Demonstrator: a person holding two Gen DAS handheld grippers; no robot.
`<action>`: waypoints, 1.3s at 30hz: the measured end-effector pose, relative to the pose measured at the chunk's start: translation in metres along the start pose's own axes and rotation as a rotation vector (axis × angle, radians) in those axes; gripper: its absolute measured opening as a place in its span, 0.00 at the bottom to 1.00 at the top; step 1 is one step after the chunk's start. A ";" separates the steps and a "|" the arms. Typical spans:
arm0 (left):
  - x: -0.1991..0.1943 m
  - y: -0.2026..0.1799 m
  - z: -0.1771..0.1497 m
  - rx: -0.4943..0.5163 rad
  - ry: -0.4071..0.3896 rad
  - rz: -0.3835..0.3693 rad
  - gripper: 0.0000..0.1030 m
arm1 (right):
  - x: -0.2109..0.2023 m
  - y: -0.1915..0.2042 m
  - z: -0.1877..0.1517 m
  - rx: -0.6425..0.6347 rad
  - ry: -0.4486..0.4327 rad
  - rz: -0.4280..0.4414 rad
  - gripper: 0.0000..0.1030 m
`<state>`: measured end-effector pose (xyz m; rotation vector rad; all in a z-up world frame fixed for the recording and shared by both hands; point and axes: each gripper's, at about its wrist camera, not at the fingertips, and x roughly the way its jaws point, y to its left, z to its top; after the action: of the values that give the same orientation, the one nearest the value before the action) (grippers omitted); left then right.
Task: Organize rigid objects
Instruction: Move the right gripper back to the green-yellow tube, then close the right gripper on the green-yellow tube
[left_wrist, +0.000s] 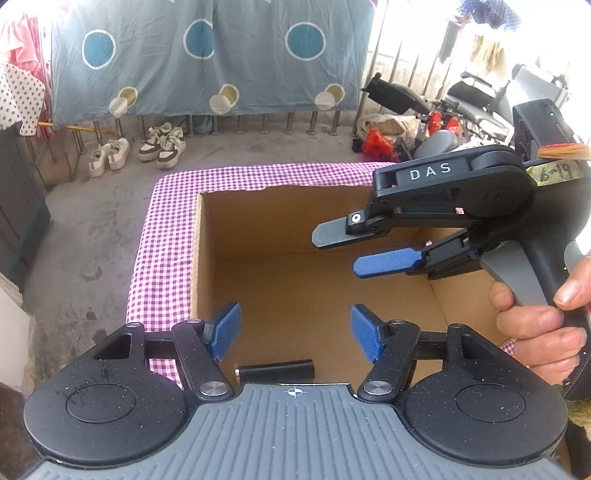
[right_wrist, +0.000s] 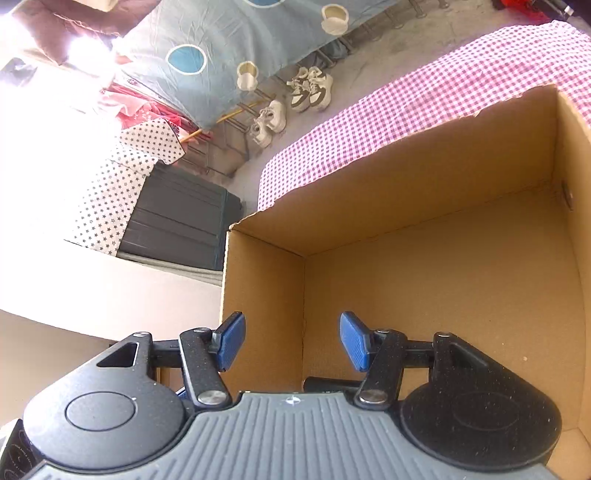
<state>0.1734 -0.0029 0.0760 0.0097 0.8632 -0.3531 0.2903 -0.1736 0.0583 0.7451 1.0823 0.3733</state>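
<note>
Cylinder (left_wrist: 275, 370) already lies in the box (left_wrist: 236, 229) — one item stowed; both grippers (left_wrist: 295, 334) (right_wrist: 291, 341) hang spread and empty, more presumably left.

A cylinder (left_wrist: 275, 370) lies in the box (left_wrist: 236, 221), seemingly near its front wall, on the tablecloth (left_wrist: 166, 229).

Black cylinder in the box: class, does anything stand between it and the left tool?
Nothing visible does. The black cylinder lies on the cardboard box floor just below the open left tool. The right tool hovers farther off, also open.
</note>
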 end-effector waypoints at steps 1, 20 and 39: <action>-0.008 -0.002 -0.003 0.002 -0.012 -0.013 0.64 | -0.017 0.000 -0.004 -0.011 -0.022 0.017 0.58; -0.020 -0.078 -0.128 0.188 0.017 -0.148 0.62 | -0.125 -0.101 -0.201 -0.104 -0.188 -0.090 0.53; 0.051 -0.127 -0.140 0.324 0.064 -0.118 0.36 | -0.053 -0.114 -0.174 -0.254 -0.091 -0.219 0.16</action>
<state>0.0607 -0.1168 -0.0371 0.2725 0.8635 -0.6036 0.1025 -0.2231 -0.0337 0.4099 0.9970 0.2806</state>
